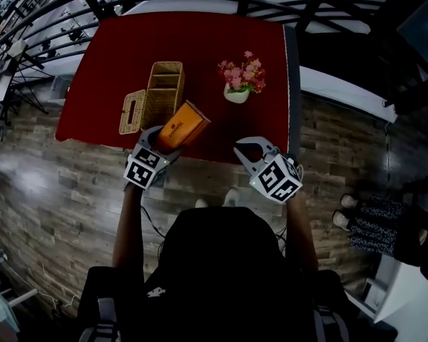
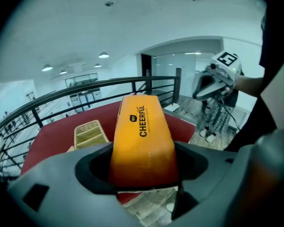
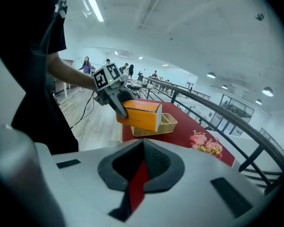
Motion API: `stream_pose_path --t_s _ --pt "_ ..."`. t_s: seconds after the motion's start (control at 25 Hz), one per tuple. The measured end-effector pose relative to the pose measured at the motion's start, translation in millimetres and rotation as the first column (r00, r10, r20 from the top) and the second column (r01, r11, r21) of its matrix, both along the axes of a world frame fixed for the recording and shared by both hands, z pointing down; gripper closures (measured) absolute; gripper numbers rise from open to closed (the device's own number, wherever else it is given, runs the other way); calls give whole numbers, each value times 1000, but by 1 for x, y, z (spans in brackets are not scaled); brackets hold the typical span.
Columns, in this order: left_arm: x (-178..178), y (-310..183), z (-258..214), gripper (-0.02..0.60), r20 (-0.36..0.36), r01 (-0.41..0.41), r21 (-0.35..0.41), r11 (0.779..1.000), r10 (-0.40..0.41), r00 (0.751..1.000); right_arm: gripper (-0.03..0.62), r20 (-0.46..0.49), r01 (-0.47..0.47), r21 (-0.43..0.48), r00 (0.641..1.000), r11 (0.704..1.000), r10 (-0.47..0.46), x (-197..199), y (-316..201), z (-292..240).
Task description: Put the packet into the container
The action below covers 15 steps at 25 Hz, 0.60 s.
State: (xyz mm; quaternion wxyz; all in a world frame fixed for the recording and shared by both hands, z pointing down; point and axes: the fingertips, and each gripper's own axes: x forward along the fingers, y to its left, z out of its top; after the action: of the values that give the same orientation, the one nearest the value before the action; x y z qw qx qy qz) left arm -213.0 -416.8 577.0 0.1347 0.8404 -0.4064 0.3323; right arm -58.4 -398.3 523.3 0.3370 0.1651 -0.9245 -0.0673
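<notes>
Head view: the left gripper [image 1: 159, 146] grasps the orange packet [image 1: 183, 125] at centre, near the wicker container [image 1: 164, 91]. The right gripper [image 1: 245, 149] is clenched, empty.

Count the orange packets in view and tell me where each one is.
1. The orange packet is clamped in the left gripper, held over the near edge of the red table beside the wicker container. More could lie hidden inside the container.

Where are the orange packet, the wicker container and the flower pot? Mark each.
orange packet [image 2: 142, 141], left gripper view, middle of its printed top face.
wicker container [image 1: 165, 65], head view, its far rim.
flower pot [image 1: 236, 96], head view, the white pot's front.
</notes>
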Motion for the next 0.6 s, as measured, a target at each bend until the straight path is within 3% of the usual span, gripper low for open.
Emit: stream_pose_path --t_s 0.08,0.24,0.4,0.6 --pt "-22 -12 4 242 -1 140 4 990 -140 990 571 -9 6 -23 1000 1000 -6 -4 7 7" --pt "-66 -36 6 242 40 370 31 928 -371 928 572 23 -12 -30 1000 999 12 -14 13 9" --pt "-86 -52 14 241 42 485 -17 874 -484 874 572 80 -46 -41 996 998 49 -20 13 5" --pt "-104 -72 51 238 53 574 -146 806 -573 818 572 63 -45 -37 997 998 48 -22 14 7"
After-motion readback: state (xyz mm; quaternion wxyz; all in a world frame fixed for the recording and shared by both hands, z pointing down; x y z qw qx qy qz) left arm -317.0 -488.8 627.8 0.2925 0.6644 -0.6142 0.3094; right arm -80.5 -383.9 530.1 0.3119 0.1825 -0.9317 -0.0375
